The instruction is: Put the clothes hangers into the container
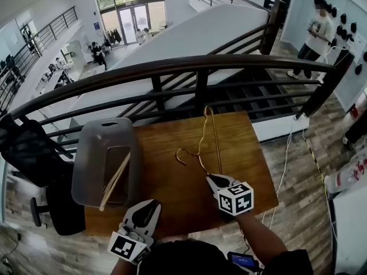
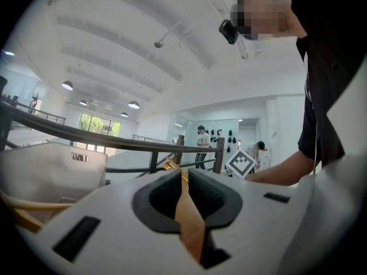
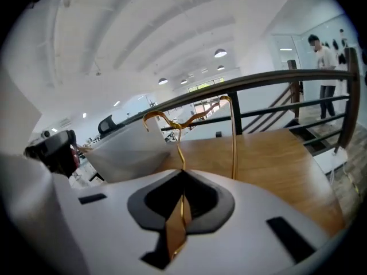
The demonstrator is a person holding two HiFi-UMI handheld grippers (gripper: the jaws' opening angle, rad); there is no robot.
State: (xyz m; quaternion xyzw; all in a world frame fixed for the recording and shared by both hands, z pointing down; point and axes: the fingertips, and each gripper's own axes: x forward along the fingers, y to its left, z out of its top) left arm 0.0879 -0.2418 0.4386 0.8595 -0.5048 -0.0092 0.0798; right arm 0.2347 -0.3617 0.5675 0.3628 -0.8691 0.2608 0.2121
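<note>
Right claw [image 1: 213, 179] pinches a gold wire hanger [image 1: 207, 139] above the counter [image 1: 172, 188]. Left claw [image 1: 148, 208] is closed and empty, beside the container [image 1: 86, 153].

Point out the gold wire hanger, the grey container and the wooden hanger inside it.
gold wire hanger [image 3: 233, 142]: right gripper view, on its straight side wire.
grey container [image 1: 86, 165]: head view, on its left wall.
wooden hanger [image 1: 114, 182]: head view, on the middle of its bar.
</note>
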